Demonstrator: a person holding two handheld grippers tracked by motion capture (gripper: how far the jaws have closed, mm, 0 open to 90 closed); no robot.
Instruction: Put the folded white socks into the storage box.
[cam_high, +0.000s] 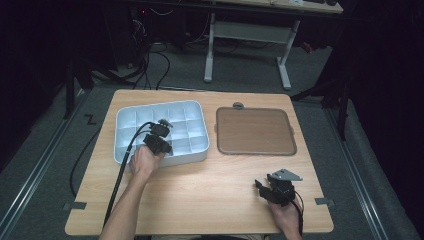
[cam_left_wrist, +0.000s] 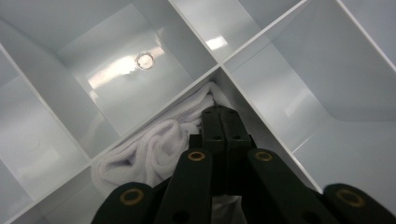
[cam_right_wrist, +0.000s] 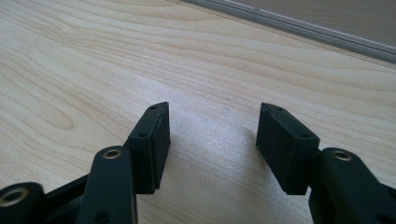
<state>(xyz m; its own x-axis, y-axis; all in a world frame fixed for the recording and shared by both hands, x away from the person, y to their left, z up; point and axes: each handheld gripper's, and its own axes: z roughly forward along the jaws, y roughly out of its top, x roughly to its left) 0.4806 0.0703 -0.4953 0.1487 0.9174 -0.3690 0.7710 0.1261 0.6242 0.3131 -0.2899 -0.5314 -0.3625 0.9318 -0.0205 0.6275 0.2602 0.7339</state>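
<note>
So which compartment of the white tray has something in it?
The front-row compartment of the divided white tray where the left gripper sits with its jaws shut: it holds a bunched white cloth. The neighbouring compartments look bare.

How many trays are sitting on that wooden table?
2. The white divided tray lies on the table's left half, with the left tongs lowered into it over a white cloth. The flat brown tray lies to its right.

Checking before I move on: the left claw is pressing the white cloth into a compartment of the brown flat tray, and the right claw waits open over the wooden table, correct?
Not quite. The left gripper view shows the left claw pushing the white cloth into the white plastic divided organizer box, not the brown tray. The right claw does wait open over the table.
</note>
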